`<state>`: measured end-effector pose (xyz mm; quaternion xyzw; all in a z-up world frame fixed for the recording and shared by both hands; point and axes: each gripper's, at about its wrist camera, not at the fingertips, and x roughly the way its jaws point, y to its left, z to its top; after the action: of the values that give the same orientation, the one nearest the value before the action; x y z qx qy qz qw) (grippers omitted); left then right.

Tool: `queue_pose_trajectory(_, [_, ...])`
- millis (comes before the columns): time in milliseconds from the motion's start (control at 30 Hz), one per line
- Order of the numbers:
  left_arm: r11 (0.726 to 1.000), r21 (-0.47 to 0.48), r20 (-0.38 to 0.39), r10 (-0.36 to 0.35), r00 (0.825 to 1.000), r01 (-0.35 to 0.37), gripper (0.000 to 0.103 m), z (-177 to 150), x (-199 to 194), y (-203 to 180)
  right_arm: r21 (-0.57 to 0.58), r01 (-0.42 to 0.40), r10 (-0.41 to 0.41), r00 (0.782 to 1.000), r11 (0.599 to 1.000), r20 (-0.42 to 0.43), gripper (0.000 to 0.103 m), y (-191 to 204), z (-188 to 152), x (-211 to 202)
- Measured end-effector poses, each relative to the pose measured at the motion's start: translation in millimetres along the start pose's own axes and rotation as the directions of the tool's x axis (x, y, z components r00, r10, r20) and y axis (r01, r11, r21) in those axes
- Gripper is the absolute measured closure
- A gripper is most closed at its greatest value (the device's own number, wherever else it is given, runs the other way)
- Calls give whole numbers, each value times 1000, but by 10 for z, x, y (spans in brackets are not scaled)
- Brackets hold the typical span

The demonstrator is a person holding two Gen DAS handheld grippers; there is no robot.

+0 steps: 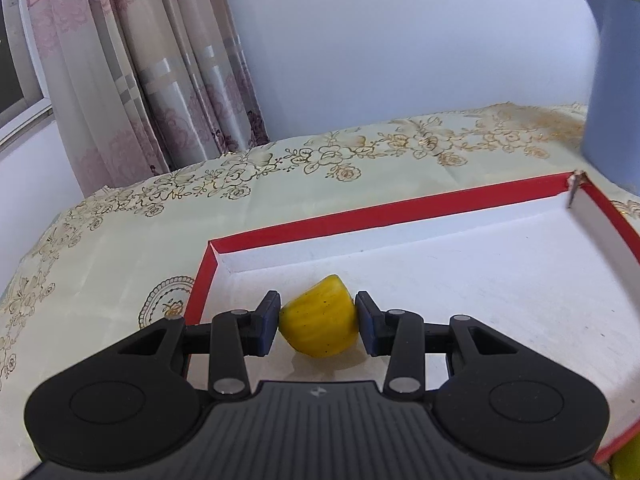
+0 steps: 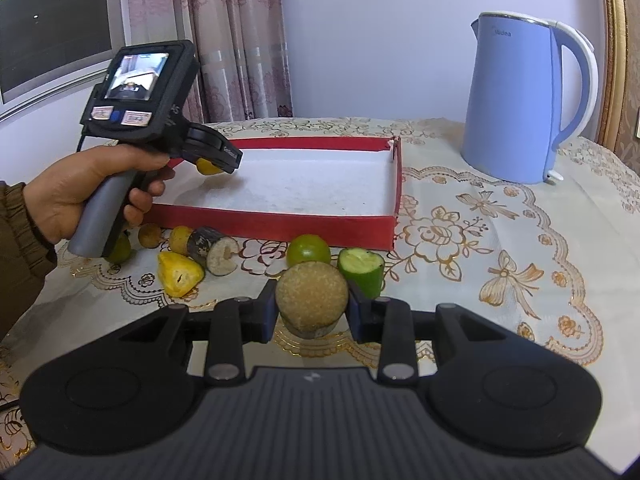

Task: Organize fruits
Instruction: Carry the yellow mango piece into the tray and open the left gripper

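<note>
- Our right gripper (image 2: 311, 312) has its jaws clamped on a brown fruit chunk (image 2: 311, 295).
- Left gripper (image 1: 318, 326) jaws pinch a yellow piece (image 1: 319, 328) low over the red tray (image 1: 384, 210).
- Risk: a high release lets it roll.

The tray (image 2: 276, 224) lies on the table (image 2: 480, 280). Right of the tray and behind it stands the kettle (image 2: 516, 100). Before the tray's front wall lies a row of fruit pieces (image 2: 308, 250). Inside the tray, near its left corner, the left tool (image 1: 318, 322) holds a fruit chunk (image 1: 320, 326).
</note>
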<state>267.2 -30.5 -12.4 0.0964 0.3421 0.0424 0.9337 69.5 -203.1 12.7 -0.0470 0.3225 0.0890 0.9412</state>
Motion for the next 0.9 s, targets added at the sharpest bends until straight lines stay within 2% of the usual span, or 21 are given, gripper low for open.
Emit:
queue_pose_trajectory(367, [999, -32, -29, 1, 1000, -2, 61, 27, 115, 47, 0, -2, 2, 1000, 1000, -7, 70, 2, -10, 26])
queue_pose_trajectory(500, [999, -33, -19, 3, 1000, -4, 51, 21, 85, 51, -7, -3, 3, 1000, 1000, -6, 70, 24, -5, 18])
queue_pose_trajectory(633, [999, -35, 7, 2, 1000, -2, 32, 16, -2, 53, -11, -4, 4, 1000, 1000, -4, 70, 46, 1, 16])
queue_pose_trajectory(900, [999, -36, 35, 9, 999, -8, 30, -15, -205, 89, -30, -10, 10, 1000, 999, 7, 70, 117, 59, 2])
